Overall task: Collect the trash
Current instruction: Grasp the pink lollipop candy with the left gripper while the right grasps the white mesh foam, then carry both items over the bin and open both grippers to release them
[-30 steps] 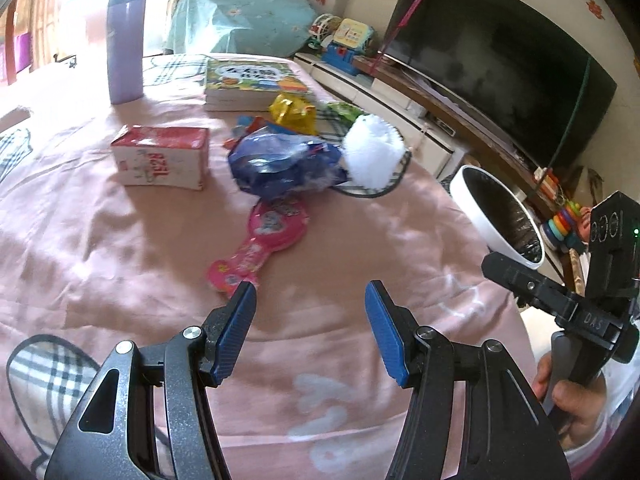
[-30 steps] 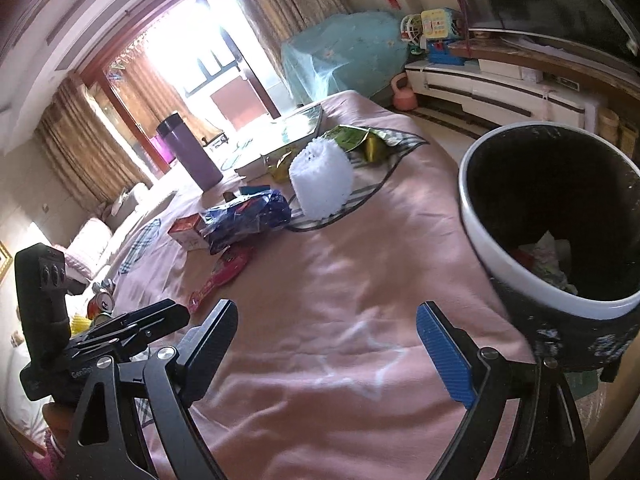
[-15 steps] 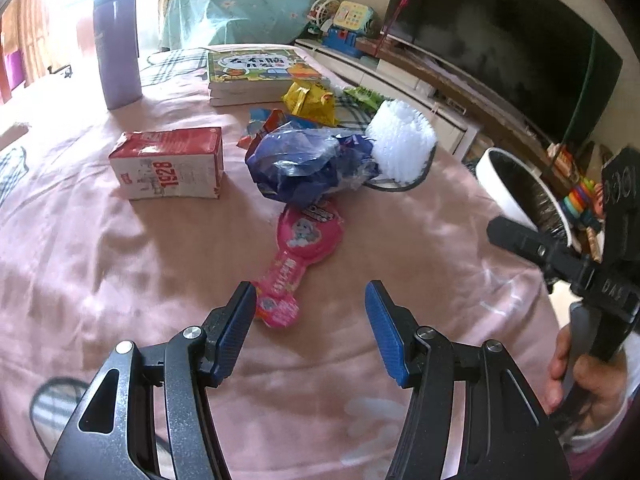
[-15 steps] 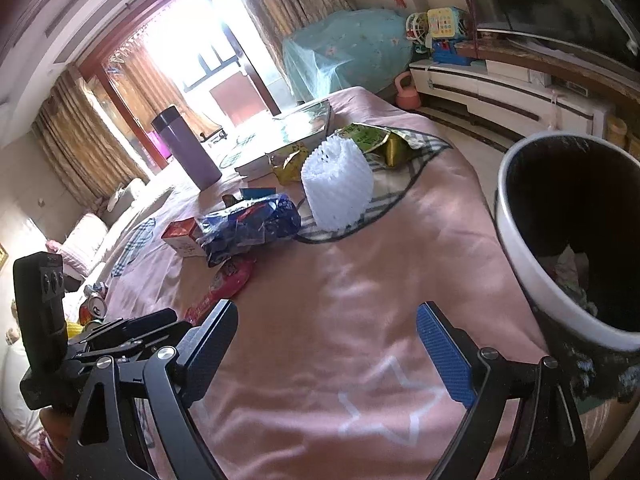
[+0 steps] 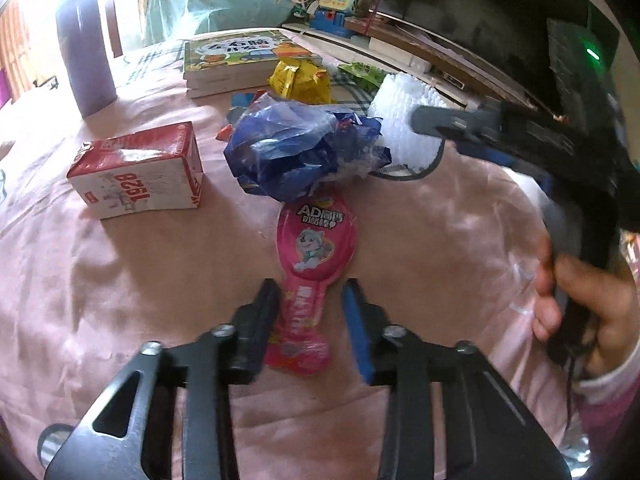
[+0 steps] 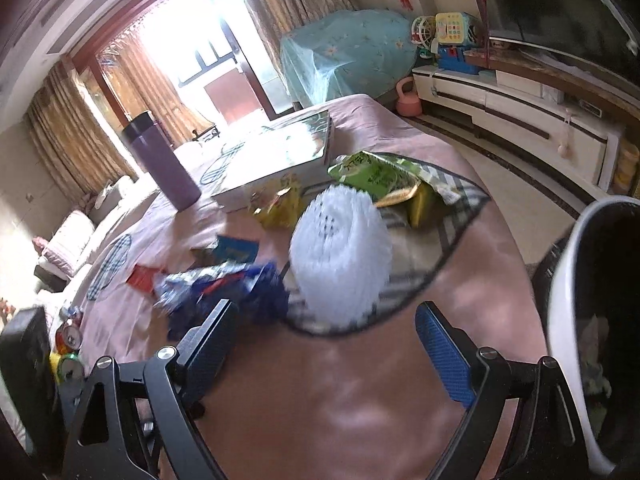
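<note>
The left claw [image 5: 308, 320] is closing about the narrow neck of the pink wrapper [image 5: 316, 248], which lies flat on the pink tabletop [image 5: 120, 280]; the neck sits between the jaws, the left pad looks to be at its edge and the right pad is just clear, so this seems the grasping step of picking up one piece of trash; next the pads would need to pinch the thin film firmly, then lift it free without dragging the blue bag [image 5: 304, 156] that lies touching the wrapper's far end; beyond the wrapper and to its left stands the red carton [image 5: 140, 176]; right of the wrapper the right claw [image 6: 324, 344] hangs wide open and empty, facing the white foam net [image 6: 340, 256], with the trash bin [image 6: 568, 320] off the table edge further right; a second ago the left jaws stood much wider and short of the wrapper, and the right claw was nearer the bin.
</note>
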Action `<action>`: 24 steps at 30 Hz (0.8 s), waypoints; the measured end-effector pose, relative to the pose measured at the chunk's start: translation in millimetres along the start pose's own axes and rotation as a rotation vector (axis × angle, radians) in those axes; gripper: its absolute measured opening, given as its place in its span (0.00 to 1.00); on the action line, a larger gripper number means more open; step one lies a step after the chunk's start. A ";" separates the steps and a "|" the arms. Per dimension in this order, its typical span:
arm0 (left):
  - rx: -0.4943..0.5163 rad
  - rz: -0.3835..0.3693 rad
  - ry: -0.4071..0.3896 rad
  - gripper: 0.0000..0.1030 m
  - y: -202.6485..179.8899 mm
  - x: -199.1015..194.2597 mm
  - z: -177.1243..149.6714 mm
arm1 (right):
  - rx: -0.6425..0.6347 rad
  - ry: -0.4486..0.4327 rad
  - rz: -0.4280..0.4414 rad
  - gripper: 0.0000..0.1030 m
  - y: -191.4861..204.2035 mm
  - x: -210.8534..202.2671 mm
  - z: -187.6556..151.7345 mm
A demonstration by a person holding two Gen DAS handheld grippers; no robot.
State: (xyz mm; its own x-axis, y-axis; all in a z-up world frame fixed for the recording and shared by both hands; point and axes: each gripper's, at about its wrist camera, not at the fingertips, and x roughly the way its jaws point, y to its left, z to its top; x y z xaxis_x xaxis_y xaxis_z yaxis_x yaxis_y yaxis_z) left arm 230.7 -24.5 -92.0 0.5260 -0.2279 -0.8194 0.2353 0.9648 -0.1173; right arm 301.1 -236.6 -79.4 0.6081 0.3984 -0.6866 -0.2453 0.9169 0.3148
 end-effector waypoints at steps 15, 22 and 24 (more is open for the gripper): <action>-0.015 -0.145 -0.071 0.19 -47.6 -35.2 -17.7 | 0.013 -0.031 0.005 0.22 -13.8 -59.0 -32.2; 0.013 -0.184 -0.095 0.19 -77.7 -42.9 -11.9 | 0.042 -0.071 -0.013 0.22 -28.2 -108.1 -53.5; 0.023 -0.189 -0.097 0.19 -86.2 -42.5 -9.4 | 0.057 -0.080 -0.017 0.22 -33.8 -118.6 -58.1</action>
State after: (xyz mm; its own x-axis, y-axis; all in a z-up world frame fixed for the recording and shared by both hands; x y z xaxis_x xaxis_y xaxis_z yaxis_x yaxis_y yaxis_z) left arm 180.3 -96.7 -52.4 0.5467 -0.4169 -0.7261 0.3555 0.9008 -0.2495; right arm 193.3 -313.6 -46.7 0.6709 0.3772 -0.6384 -0.1922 0.9200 0.3415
